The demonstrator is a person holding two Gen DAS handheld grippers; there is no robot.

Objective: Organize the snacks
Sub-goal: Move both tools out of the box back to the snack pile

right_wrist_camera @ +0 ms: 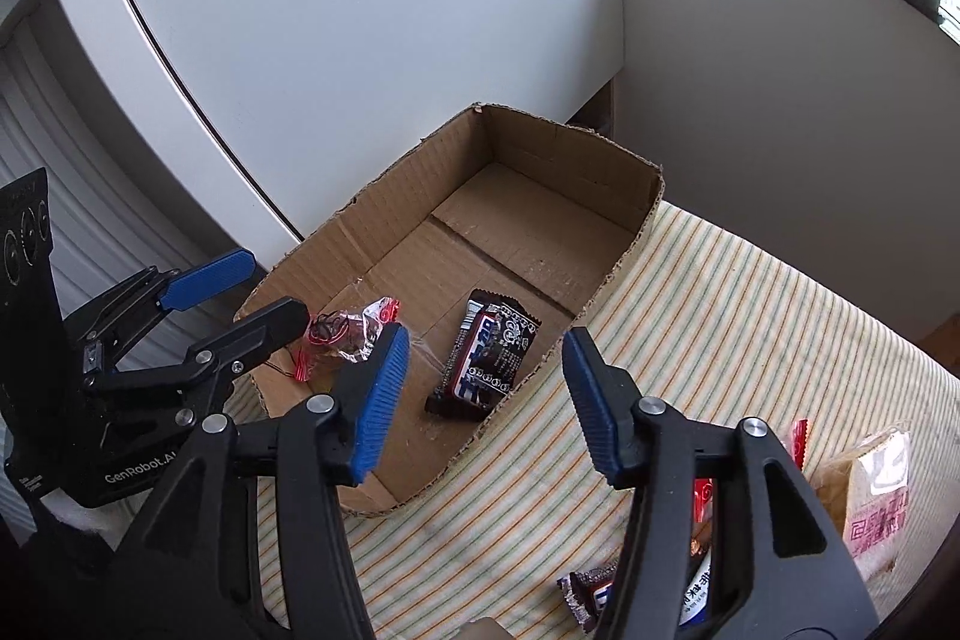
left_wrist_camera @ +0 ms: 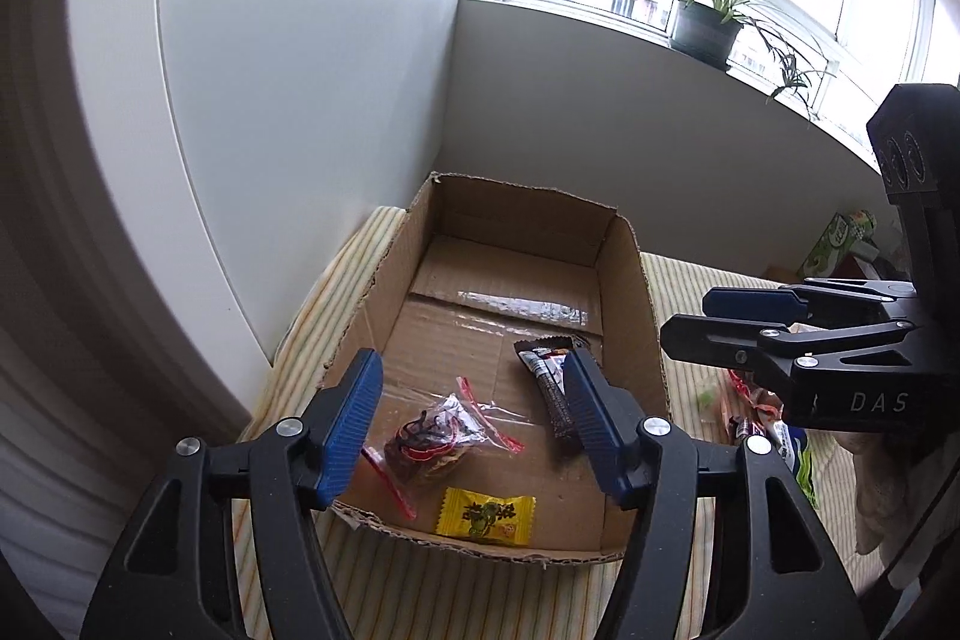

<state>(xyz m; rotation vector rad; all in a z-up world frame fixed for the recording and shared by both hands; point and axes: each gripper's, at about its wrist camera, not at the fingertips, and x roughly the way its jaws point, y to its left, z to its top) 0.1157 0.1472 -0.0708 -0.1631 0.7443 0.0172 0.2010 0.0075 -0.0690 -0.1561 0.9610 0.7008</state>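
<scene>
Dropping stage: both grippers hang over the box (left_wrist_camera: 630,292) with nothing in them, so I'd say a snack each has just gone in and this is the let-go bit of the sorting
Left gripper (left_wrist_camera: 474,436): jaws spread, nothing between the pads, the clear bag (left_wrist_camera: 438,433) lies on the box floor under the gap
Right gripper (right_wrist_camera: 486,400): also spread and empty, the dark bar (right_wrist_camera: 489,358) lies flat on the cardboard below it, not touched
Box: open top, sits on the striped cloth (right_wrist_camera: 720,316), wall behind it
In the box: clear bag with red seals at about 7 o'clock of the floor, yellow candy (left_wrist_camera: 486,517) right by the near wall at 6, dark bar toward 4 near the right wall, the far half is bare cardboard
Still outside: a heap of packets on the cloth at roughly 4 o'clock from the box in the right wrist view, a pale bag (right_wrist_camera: 876,502) and a small dark bar (right_wrist_camera: 585,589) among them, partly hidden by the fingers
Progress: early I reckon, three in and a fair pile left
Next move: probably lift clear of the walls, swing back toward the heap, come down with jaws wide on one packet
Watch out: those wrappers look thin and slippery, so pinch the body and not a loose corner, and don't clip the box rim on the way out
</scene>
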